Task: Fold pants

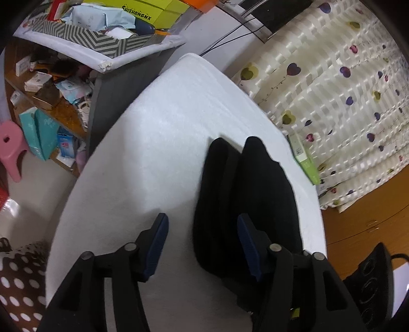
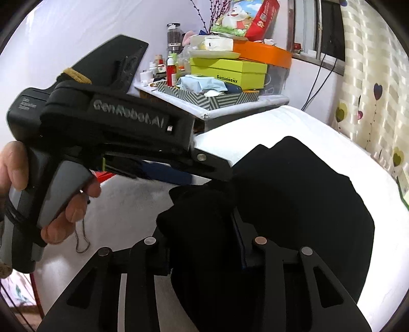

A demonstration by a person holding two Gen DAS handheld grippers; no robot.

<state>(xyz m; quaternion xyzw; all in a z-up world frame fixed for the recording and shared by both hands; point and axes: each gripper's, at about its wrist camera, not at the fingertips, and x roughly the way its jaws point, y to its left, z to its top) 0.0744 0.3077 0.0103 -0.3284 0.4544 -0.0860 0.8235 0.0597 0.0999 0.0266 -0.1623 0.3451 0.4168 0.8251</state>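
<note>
right gripper (image 2: 204,245) clamped on a bunched fold of the black fabric pants (image 2: 294,199); left gripper (image 1: 202,245) apart, empty, beside them | risk: one-sided hold may drag the pants skewed across the white padded surface (image 1: 158,143)

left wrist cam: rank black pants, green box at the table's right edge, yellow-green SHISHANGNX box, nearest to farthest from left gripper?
From the open left gripper:
1. Black pants, folded on the white table, at its right finger.
2. Flat green box, right table edge, beyond the pants.
3. Yellow-green SHISHANGNX box, far shelf top.

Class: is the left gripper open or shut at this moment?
Open. The left gripper shows its two blue pads spread wide with white table between them; nothing is clamped, and the black pants lie beside it.
</note>
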